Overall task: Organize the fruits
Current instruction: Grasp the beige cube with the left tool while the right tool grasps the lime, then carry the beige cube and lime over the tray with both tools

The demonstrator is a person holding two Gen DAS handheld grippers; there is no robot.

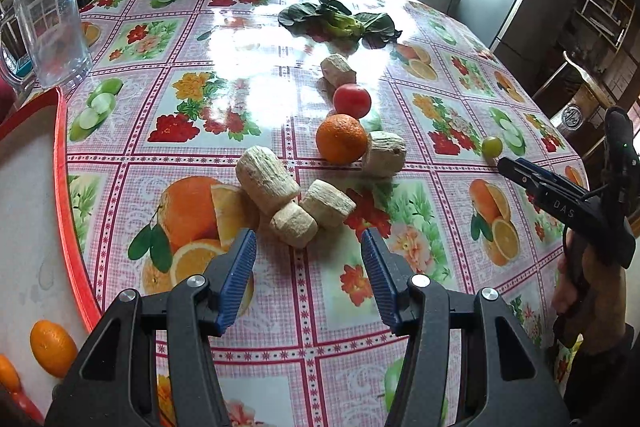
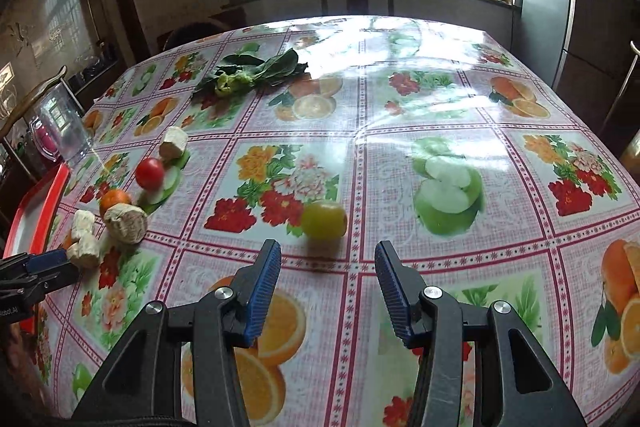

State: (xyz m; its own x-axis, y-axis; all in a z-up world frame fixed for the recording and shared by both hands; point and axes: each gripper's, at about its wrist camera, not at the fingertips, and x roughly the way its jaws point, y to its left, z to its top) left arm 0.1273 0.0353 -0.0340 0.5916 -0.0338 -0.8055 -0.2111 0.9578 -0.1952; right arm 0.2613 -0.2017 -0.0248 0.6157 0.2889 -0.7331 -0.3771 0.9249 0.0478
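Left wrist view: our left tool (image 1: 308,247) hangs over the surface (image 1: 280,307), jaws about half open, nothing between them, touching nothing. Straight ahead lie pale root chunks (image 1: 294,201); beyond them the orange (image 1: 341,138), touching another chunk, and the tomato (image 1: 352,101) just behind it. The tray (image 1: 66,211) sits at left, at the surface's edge, one orange already in it (image 1: 53,347). The right tool (image 1: 520,173) shows at far right, tip just beside the green fruit (image 1: 492,146).

Right wrist view: our right tool (image 2: 328,267) is partly open and empty, pads clear of everything. The green fruit (image 2: 324,219) lies just ahead, a little left of the midline between the jaws, near them but apart. It is round, so no long axis to match. The right hand is plainly nearer this fruit; we judge it the next pick. The orange (image 2: 114,198), tomato (image 2: 149,173) and tray (image 2: 38,211) lie well off to the left, nearer the left tool (image 2: 44,263).
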